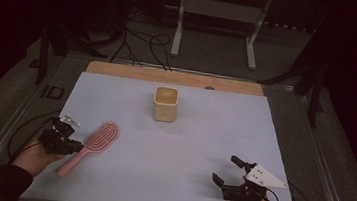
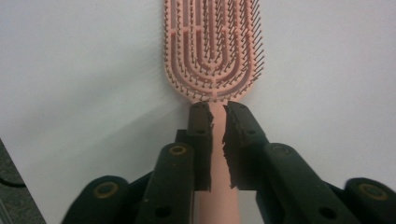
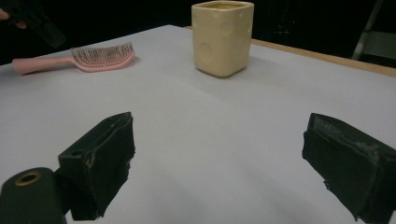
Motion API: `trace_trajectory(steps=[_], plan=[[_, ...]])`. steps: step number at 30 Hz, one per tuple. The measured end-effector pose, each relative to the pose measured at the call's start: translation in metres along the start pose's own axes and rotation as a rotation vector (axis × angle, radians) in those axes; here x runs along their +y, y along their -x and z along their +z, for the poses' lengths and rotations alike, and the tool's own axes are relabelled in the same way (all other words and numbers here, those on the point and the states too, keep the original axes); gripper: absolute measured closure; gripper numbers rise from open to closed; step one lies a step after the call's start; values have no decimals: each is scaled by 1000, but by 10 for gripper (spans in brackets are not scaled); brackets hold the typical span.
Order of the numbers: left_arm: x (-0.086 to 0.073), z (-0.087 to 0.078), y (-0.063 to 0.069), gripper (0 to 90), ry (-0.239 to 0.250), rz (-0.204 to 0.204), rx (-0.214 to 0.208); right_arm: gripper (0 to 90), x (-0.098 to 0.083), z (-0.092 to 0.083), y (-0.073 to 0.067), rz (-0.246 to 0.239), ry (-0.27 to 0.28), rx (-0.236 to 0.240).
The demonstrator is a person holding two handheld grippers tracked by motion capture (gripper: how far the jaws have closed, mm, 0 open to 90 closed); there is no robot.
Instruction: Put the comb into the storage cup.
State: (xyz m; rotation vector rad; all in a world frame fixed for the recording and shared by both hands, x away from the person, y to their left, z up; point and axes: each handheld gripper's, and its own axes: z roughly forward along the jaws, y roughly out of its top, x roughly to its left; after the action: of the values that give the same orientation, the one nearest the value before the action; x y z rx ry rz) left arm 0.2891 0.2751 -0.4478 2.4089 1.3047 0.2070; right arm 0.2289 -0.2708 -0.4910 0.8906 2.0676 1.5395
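Left gripper (image 1: 72, 145) sitting astride a pink hairbrush (image 1: 92, 145), right gripper (image 1: 229, 175) waiting with its jaws spread.

On the left of the white table cover (image 1: 172, 145), the brush is lying flat, bristles up, head pointing toward the table's middle; the left gripper's jaws are flanking its handle just below the head, a narrow gap showing at each pad. Farther back near the centre, a cream square cup (image 1: 165, 103) is standing upright. On the right, the right gripper is hovering low with nothing between its jaws.
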Motion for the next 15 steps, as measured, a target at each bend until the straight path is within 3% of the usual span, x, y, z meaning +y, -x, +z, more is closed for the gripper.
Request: trace_trajectory(steps=[3,9,15], plan=[[0,-2,1,744,5,-4,-7,90,0,0,0,3,2,0],[2,-4,3,547,-4,-4,-30,90,0,0,0,5,1,1],[5,0,5,405,-47,-13,-30,90,0,0,0,3,0,-2]])
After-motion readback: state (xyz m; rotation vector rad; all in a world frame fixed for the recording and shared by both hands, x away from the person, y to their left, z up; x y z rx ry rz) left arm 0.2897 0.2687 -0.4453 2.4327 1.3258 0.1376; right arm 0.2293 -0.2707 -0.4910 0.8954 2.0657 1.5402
